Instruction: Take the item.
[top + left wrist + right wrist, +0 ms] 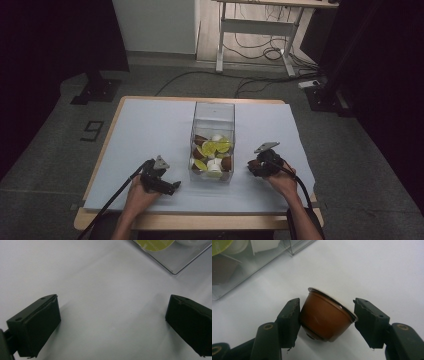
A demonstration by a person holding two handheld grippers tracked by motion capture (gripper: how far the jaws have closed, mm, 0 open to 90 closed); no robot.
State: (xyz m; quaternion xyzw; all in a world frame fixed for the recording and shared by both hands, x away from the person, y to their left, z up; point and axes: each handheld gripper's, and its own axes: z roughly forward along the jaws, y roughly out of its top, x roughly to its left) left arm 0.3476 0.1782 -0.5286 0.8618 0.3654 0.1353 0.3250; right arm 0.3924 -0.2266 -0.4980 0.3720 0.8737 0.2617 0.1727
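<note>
A brown coffee capsule (pixel 325 317) lies tilted between the jaws of my right gripper (pixel 327 307), rim up and to the right, and both pads press on it. This gripper (pixel 253 166) hovers low over the white table cover, just right of a clear plastic box (pixel 214 112). The box holds several capsules, green (pixel 210 147), white and brown. My left gripper (pixel 172 187) is left of the box's near corner, its jaws spread wide and open (pixel 113 300) above bare white cover, with nothing between them.
The white cover (pixel 145 145) lies over a wooden table. The box's corner (pixel 172 262) sits ahead and to the right of the left gripper, and its wall (pixel 249 265) stands close to the right gripper. On the floor beyond are cables and a desk frame (pixel 255 27).
</note>
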